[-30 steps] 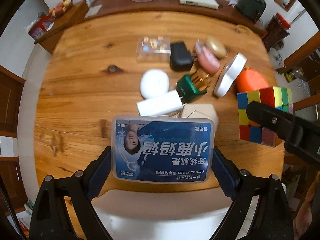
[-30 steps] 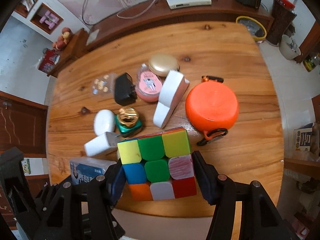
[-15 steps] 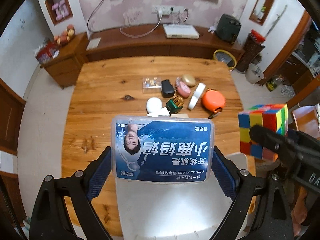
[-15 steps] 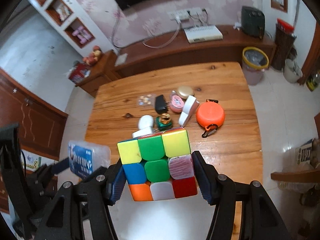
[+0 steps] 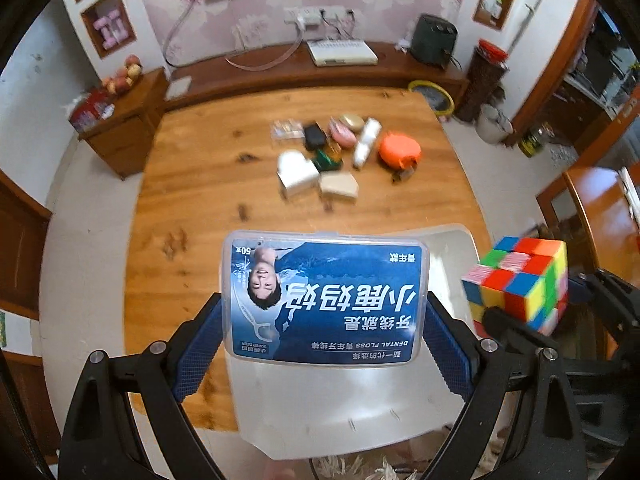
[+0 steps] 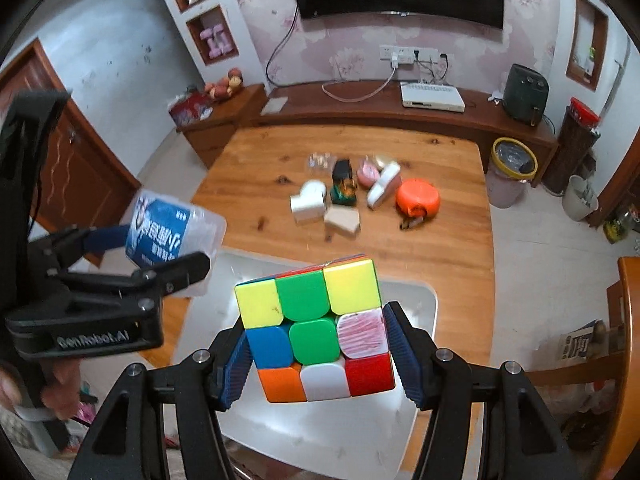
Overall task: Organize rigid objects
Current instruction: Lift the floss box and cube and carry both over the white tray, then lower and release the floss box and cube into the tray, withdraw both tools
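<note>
Dental floss box (image 5: 326, 300), light, stiff and slick, sits clamped by its short ends in my left tool (image 5: 324, 332); my right tool (image 6: 318, 350) grips the cube (image 6: 316, 330) above the white tray (image 6: 416, 300) at the surface's near edge.

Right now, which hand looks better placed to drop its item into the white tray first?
Probably the left. Its floss box hangs over the white tray, while the right hand's puzzle cube hangs at the tray's right edge in the left view.
</note>
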The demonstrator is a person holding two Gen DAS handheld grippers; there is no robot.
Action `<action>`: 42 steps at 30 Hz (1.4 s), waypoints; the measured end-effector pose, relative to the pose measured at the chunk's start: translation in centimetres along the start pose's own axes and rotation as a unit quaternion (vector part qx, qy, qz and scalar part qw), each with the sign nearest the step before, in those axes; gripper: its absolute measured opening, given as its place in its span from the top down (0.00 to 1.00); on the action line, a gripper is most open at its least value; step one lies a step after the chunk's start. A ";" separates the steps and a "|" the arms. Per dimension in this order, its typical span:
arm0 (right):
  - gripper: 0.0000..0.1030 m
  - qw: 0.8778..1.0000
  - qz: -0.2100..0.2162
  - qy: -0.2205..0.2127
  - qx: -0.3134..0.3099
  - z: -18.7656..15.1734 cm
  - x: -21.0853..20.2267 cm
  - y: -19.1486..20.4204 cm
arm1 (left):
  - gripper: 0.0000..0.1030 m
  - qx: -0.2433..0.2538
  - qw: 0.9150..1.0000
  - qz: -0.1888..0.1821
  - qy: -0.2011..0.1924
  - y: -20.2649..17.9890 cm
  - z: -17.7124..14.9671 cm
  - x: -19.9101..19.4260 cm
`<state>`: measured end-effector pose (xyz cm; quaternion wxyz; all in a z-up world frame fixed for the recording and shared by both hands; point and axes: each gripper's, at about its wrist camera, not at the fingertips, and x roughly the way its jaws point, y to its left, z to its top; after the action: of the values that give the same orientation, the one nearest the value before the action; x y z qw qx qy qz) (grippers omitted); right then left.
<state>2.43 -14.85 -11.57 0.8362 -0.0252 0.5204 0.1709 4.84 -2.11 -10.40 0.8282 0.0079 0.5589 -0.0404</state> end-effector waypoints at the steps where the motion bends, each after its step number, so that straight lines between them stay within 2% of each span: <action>1: 0.40 1.000 -0.010 0.004 -0.003 -0.6 0.6 0.1 | 0.09 0.000 1.000 -0.002 0.002 -0.3 -0.4 0.4; 3: 0.40 0.999 -0.028 0.017 -0.009 -2.1 2.3 0.0 | 0.09 0.004 1.000 -0.002 0.009 -1.0 -1.4 1.7; 8: 0.40 0.997 -0.036 0.068 -0.003 -5.1 6.6 -0.8 | 0.09 0.004 0.999 -0.003 0.037 -2.0 -3.0 5.0; 12: 0.40 0.993 -0.046 0.108 -0.002 -7.3 9.9 -1.5 | 0.09 -0.002 0.998 0.009 0.061 -2.1 -3.5 7.9; 18: 0.40 0.989 -0.049 0.142 -0.005 -9.1 12.7 -2.1 | 0.09 0.010 0.996 0.035 0.081 -2.6 -4.9 11.0; 35: 0.41 0.987 -0.054 0.145 -0.043 -10.0 13.2 -1.5 | 0.09 0.019 0.990 0.050 0.128 -2.5 -6.9 14.7; 36: 0.40 0.987 -0.054 0.145 -0.047 -9.9 13.2 -1.4 | 0.09 0.018 0.990 0.047 0.132 -2.5 -7.0 14.8; 38: 0.31 0.987 -0.055 0.144 -0.054 -9.9 13.2 -1.2 | 0.08 0.017 0.990 0.045 0.136 -2.6 -7.0 14.8; 42: 0.30 0.988 -0.050 0.133 -0.068 -9.7 12.7 -0.8 | 0.08 0.015 0.989 0.042 0.141 -2.6 -7.0 14.7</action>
<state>-0.62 -14.49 -27.29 0.7632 -0.1304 0.6124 0.1594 3.64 -5.14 -26.61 0.7419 0.0496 0.6686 -0.0121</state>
